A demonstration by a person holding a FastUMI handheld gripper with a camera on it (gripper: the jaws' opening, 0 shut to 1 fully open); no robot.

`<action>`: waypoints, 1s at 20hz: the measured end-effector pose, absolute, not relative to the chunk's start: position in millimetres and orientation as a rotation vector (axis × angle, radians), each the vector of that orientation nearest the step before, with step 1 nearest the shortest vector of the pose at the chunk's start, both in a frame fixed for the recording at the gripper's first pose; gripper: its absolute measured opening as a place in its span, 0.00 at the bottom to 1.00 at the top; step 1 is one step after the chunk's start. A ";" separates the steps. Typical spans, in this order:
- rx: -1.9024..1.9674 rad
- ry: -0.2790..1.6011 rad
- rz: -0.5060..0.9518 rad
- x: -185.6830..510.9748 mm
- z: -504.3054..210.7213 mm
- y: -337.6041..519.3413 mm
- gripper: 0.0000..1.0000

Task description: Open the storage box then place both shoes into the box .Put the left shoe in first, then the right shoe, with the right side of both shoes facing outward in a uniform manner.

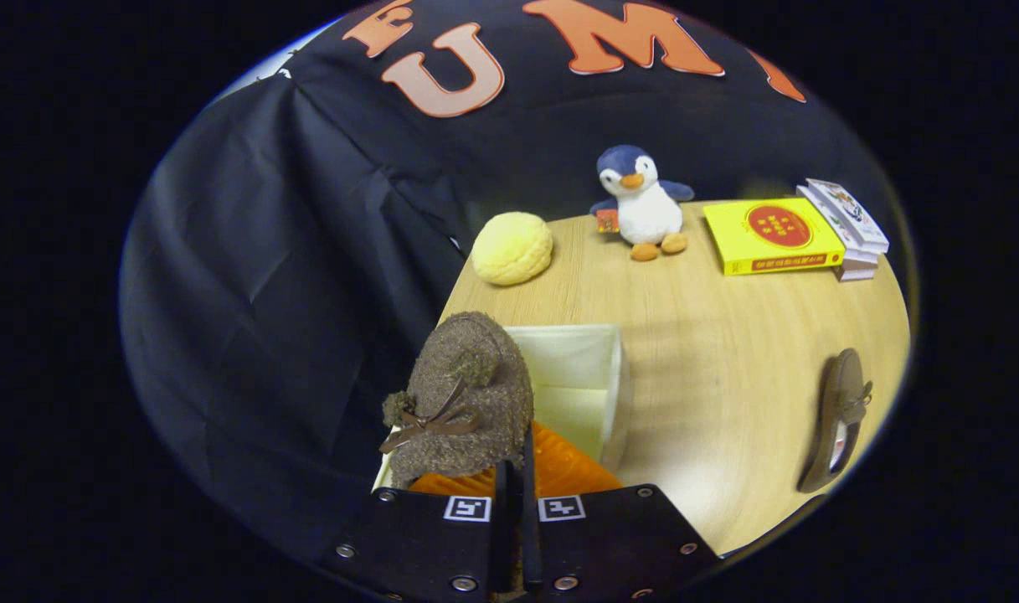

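Here no writing reads clearly; your claw [516, 477] is clamped on the brown fuzzy shoe [463, 402], holding it over the open white box [580, 385] just ahead; second shoe [836, 419] lies well right

Surface: a wooden table [710, 368] is being seen ahead of the fingers.
Near end: an open box [578, 381] is being carried.
Far end: a yellow bun [512, 248], penguin [641, 203], yellow book [770, 234] and book stack [848, 228] are being carried.
Right edge: a brown shoe [838, 419] is being carried on its side.
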State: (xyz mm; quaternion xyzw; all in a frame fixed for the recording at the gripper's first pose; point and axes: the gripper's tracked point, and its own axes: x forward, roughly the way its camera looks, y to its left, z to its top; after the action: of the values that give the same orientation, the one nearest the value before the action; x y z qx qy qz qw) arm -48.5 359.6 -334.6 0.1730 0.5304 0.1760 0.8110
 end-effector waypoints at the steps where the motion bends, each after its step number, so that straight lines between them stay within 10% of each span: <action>1: 0.361 1.151 0.370 -46.3 -346.3 365.5 0.06; 13: 0.313 1.446 0.296 -84.1 -433.0 421.8 0.14; 20: 0.473 1.353 0.519 -90.5 -369.5 418.9 0.49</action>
State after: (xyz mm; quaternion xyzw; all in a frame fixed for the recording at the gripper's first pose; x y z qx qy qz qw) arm -90.5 418.9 -369.5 0.2145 0.6127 0.2352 0.7233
